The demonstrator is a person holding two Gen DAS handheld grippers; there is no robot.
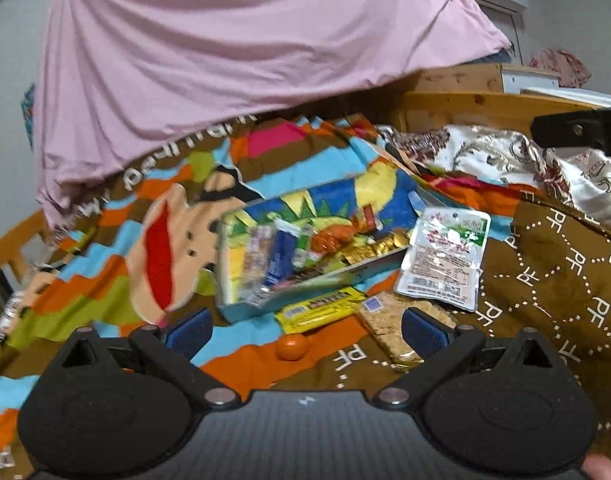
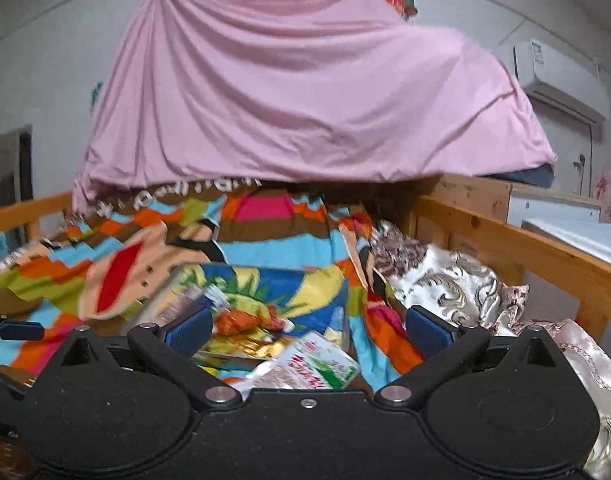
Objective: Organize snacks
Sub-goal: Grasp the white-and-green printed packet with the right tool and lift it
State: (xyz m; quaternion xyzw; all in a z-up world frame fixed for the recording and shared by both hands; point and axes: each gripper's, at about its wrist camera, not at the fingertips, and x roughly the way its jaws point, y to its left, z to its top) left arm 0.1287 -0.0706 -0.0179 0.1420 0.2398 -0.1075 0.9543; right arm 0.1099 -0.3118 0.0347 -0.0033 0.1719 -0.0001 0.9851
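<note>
Left gripper (image 1: pixel 305 330) sits wide apart at the bottom of the left wrist view, blue pads (image 1: pixel 189 330) spread with nothing between them. Just ahead lies a small orange round candy (image 1: pixel 292 347) on the colourful cartoon blanket (image 1: pixel 117 264), and right behind it a yellow snack bar (image 1: pixel 319 312). Beside that, a brown cracker-like pack (image 1: pixel 389 330) runs under the right pad. Further on, the snack box (image 1: pixel 301 256) sits tilted, crammed with wrapped snacks, a blue pack (image 1: pixel 279 256) upright among them. Touching its right end lies a white vacuum pouch (image 1: pixel 445 258), partly on a brown dotted blanket (image 1: pixel 557 280). Pink sheet (image 1: pixel 233 40) hangs behind.

Over to the right wrist view: right gripper (image 2: pixel 305 328) is also spread wide, holding nothing. Between its pads shows the same snack box (image 2: pixel 265 300), blurred, with an orange wrapper (image 2: pixel 241 320) inside. Nearest the camera, the white pouch (image 2: pixel 317 364) lies just beneath. Wooden bed rail (image 2: pixel 525 240) runs along the right.
</note>
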